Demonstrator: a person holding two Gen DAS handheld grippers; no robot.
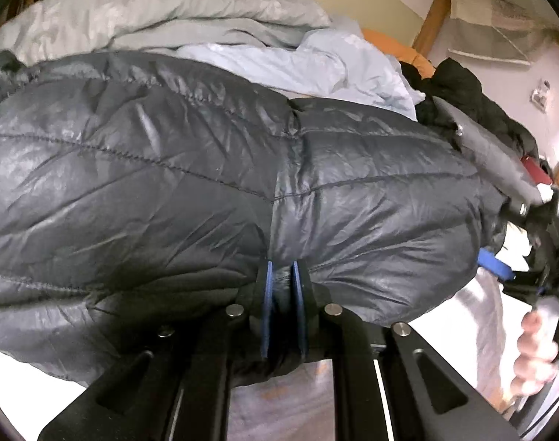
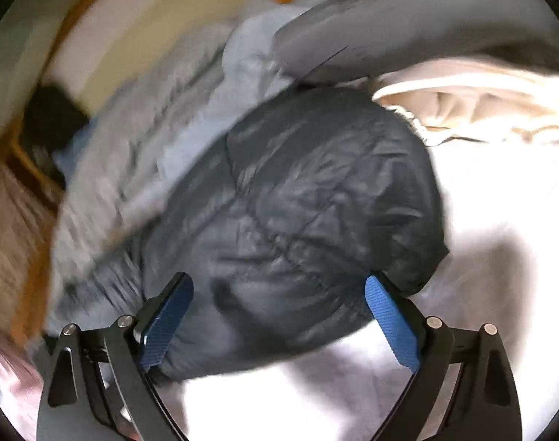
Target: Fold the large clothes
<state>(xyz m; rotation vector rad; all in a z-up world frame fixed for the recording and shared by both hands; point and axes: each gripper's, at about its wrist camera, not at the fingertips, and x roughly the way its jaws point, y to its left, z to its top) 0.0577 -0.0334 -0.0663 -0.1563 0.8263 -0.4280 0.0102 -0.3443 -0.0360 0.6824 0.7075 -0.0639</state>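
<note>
The left claw (image 1: 282, 290) is clamped on a pinched fold at the near edge of the dark quilted jacket (image 1: 206, 169), while the right claw (image 2: 279, 316) stands wide open and empty, its blue pads (image 2: 390, 325) flanking the jacket's rounded end. The fold is best kept pinned while the right claw takes a fresh edge. The jacket lies on white bedding (image 2: 500, 202), a grey garment (image 1: 150, 11) heaped beyond.

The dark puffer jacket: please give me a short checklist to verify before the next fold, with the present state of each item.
1. Left gripper clamped on the jacket edge: ok.
2. Right gripper open, pads off the fabric: ok.
3. Jacket lying on the white sheet: ok.
4. Jacket flat and smooth: not ok, it bulges.
5. Space around it free: not ok, grey bedding and light blue cloth lie against it.
6. Sleeves tucked in: cannot tell.
</note>
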